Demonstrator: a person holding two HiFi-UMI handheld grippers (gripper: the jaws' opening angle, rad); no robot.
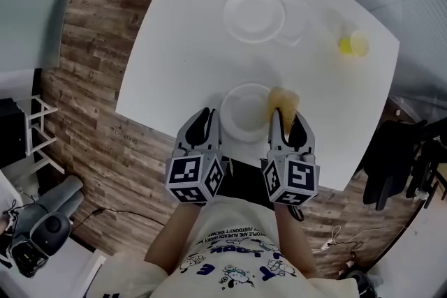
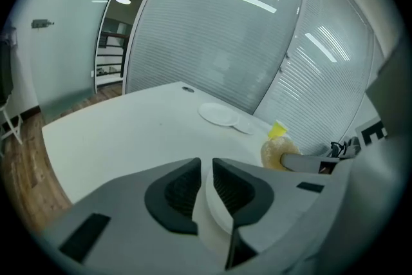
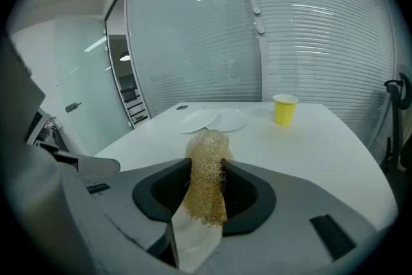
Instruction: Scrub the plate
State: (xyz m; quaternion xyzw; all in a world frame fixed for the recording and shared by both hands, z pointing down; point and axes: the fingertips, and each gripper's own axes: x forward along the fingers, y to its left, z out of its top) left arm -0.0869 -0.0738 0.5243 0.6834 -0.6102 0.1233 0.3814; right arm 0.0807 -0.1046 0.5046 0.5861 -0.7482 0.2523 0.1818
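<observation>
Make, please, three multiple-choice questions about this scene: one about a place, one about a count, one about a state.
1. Where does the yellow cup stand?
A. On the table, apart from the plates
B. On top of a plate
C. On the floor

2. How many white plates lie on the table?
A. One
B. Two
C. Three

3. What is the state of the right gripper?
A. Open and empty
B. Shut on the fibrous scrubber
C. Shut on the cup

Answers:
1 A: the cup stands alone on bare tabletop near the far right edge.
2 C: two overlap at the far side, and the near plate lies at the near edge.
3 B: the scrubber is pinched between its jaws.
</observation>
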